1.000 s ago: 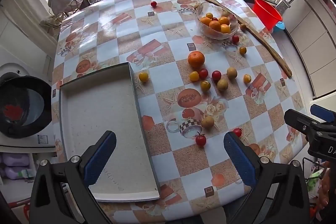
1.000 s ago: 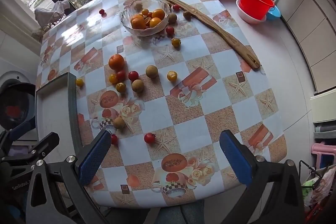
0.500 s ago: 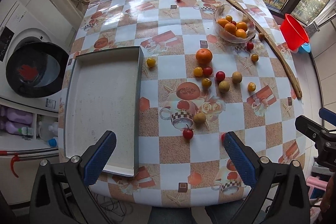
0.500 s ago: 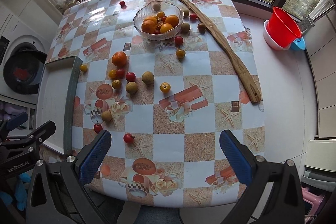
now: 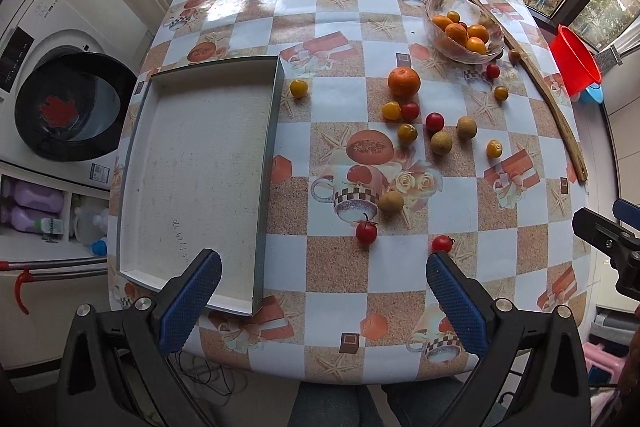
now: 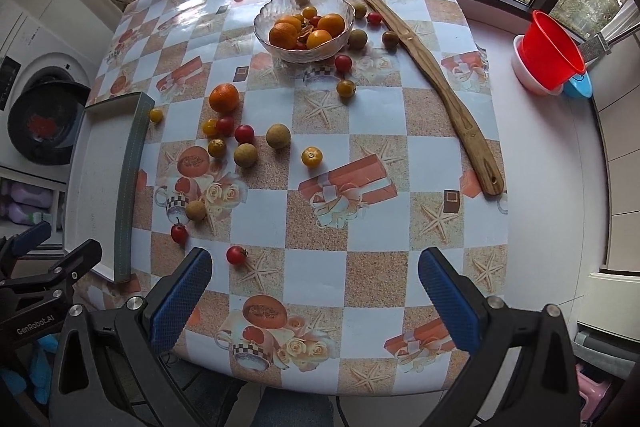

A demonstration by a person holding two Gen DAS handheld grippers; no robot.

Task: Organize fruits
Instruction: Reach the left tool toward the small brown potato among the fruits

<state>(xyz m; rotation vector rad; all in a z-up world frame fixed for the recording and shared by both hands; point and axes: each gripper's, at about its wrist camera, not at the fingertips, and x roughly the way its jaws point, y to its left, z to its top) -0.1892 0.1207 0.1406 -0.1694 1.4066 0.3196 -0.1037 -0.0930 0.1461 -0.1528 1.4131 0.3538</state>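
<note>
Loose fruit lies scattered on the patterned table: an orange [image 5: 404, 81] [image 6: 224, 97], several red and yellow cherry tomatoes and brown longans. A glass bowl [image 5: 436, 43] [image 6: 340, 45] at the back holds oranges and small tomatoes. A shallow grey tray [image 5: 200, 167] [image 6: 128, 167] sits empty at the left. My left gripper [image 5: 320, 293] hangs open above the table's near edge, a red tomato [image 5: 441, 243] just beyond its right finger. My right gripper [image 6: 316, 291] is open too, with a red tomato [image 6: 236, 254] close to its left finger.
A long wooden scoop [image 6: 424, 67] runs along the table's right side. A red bucket [image 6: 552, 47] stands on the sill at right. A washing machine [image 5: 68, 107] is left of the table. The person's legs [image 5: 356, 407] show below the near edge.
Both grippers have pulled back and risen, so more of the table and its near edge shows. The fruit, bowl and tray have stayed put.
</note>
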